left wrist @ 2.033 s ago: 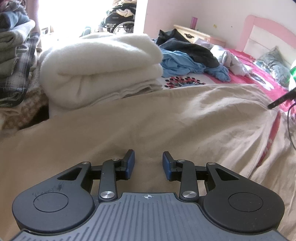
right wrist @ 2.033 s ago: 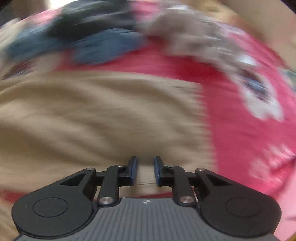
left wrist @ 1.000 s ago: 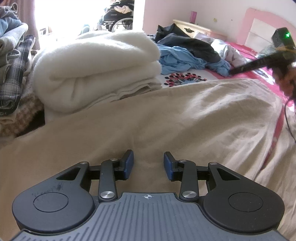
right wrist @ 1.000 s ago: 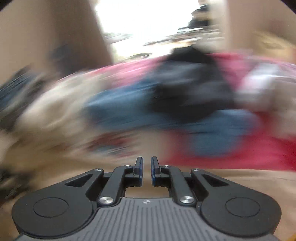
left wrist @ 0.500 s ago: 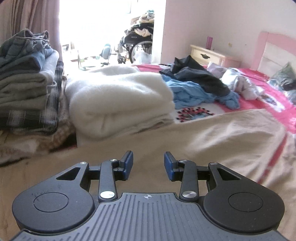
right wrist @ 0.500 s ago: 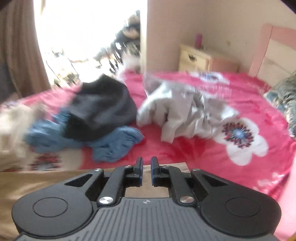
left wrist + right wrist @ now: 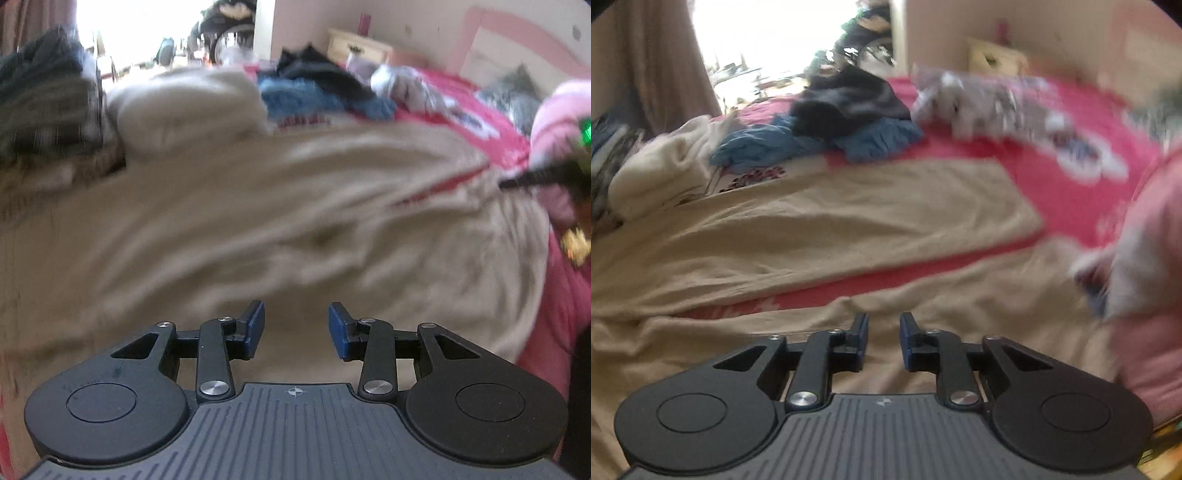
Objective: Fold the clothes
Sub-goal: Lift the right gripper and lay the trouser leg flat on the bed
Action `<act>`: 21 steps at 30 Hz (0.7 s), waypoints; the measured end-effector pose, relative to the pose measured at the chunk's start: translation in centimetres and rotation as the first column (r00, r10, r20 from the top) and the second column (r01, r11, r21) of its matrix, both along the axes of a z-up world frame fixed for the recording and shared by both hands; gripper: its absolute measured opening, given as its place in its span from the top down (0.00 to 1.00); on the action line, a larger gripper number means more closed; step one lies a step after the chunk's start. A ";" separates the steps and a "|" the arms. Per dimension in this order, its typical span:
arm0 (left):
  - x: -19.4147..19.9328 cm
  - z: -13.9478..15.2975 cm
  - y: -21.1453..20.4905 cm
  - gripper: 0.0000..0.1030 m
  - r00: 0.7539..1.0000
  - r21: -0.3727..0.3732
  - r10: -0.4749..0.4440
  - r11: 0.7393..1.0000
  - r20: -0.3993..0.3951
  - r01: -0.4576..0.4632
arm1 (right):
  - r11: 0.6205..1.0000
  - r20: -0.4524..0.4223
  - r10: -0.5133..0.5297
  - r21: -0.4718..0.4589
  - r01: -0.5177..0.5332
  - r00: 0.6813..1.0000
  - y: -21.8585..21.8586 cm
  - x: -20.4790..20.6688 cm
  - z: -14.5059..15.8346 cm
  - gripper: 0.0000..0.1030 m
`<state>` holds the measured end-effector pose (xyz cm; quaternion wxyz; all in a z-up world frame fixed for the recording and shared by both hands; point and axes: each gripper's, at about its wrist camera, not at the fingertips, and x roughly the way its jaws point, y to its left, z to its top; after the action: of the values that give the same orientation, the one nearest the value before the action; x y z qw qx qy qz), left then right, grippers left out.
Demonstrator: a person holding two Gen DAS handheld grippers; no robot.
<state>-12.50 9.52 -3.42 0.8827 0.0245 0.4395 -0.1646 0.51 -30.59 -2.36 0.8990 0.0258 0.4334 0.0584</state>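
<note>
Right wrist view showed the bed with its pink flowered cover, and across it lay the beige trousers, the largest thing in reach. Two long legs were spread almost flat, with a strip of pink cover between them. Their long axis ran from the low left of the picture to the upper right, so the trousers lay across the line of the tongs and not along it. The far leg ended in a straight hem on the right; the near leg passed directly under the right gripper. Its jaws stood a little apart and held nothing, with beige cloth just below them.

In the left wrist view, which was blurred, the wide part of the same trousers filled the middle, and the left gripper hung over it with jaws wide apart and empty.

I judge that the right gripper was nearer to the leg ends and the left one nearer to the wide part. Behind lay a folded cream blanket, then loose blue clothes and a dark garment, well apart from the trousers.
</note>
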 end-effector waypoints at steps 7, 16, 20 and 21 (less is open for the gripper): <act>-2.6 -3.3 0.6 0.63 0.996 0.068 0.021 0.998 -0.083 -0.015 | 0.995 -0.043 -0.097 -0.036 0.095 0.994 -0.9 2.6 -6.8 0.97; -2.5 -4.3 2.3 0.63 0.992 0.084 0.046 0.996 -0.120 -0.036 | 0.998 0.023 -0.068 -0.005 0.068 0.997 0.6 2.6 -3.9 0.91; -2.1 -4.5 2.5 0.63 0.991 0.099 0.038 0.995 -0.126 -0.026 | 0.956 0.002 0.285 0.069 -0.284 0.959 8.0 -0.5 -2.3 0.92; -2.1 -4.6 2.5 0.63 0.991 0.096 0.041 0.995 -0.128 -0.029 | 0.943 -0.021 0.329 0.058 -0.328 0.944 9.3 -0.6 -3.0 0.93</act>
<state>-14.62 12.04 -7.98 0.8529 0.0476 0.5034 -0.1295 -0.05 -21.32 -5.34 0.8690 -0.0217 0.4434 0.2186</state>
